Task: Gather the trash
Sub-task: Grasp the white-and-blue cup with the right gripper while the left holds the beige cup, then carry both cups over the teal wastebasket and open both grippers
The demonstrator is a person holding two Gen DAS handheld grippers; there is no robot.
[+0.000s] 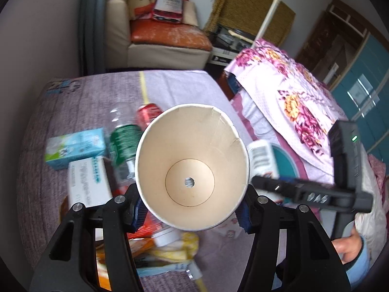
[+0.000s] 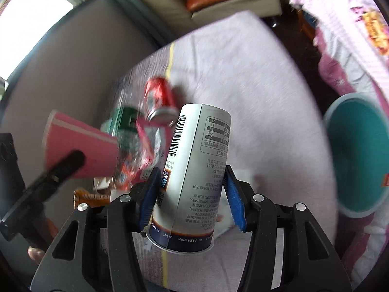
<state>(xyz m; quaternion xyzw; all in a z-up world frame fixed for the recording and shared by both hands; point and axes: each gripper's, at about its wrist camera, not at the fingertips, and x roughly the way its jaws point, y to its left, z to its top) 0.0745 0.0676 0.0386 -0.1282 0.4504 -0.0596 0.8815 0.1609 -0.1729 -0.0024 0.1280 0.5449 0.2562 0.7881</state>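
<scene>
My left gripper (image 1: 192,215) is shut on a paper cup (image 1: 192,160). The cup's mouth faces the camera and its bottom has a small hole. From the right wrist view the same cup (image 2: 77,146) is pink outside and sits at the left. My right gripper (image 2: 189,199) is shut on a white cylindrical container (image 2: 194,170) with a barcode, tilted and lifted off the cloth. In the left wrist view that container (image 1: 262,158) hangs beside a teal bin (image 1: 287,165). The bin (image 2: 357,155) lies at the right in the right wrist view.
More trash lies on the grey-purple tablecloth (image 1: 170,90): a red can (image 1: 148,114), a green-labelled bottle (image 1: 124,141), a blue carton (image 1: 75,146), a white box (image 1: 87,182) and wrappers (image 1: 170,250). A floral quilt (image 1: 291,92) borders the right; a sofa (image 1: 165,41) stands behind.
</scene>
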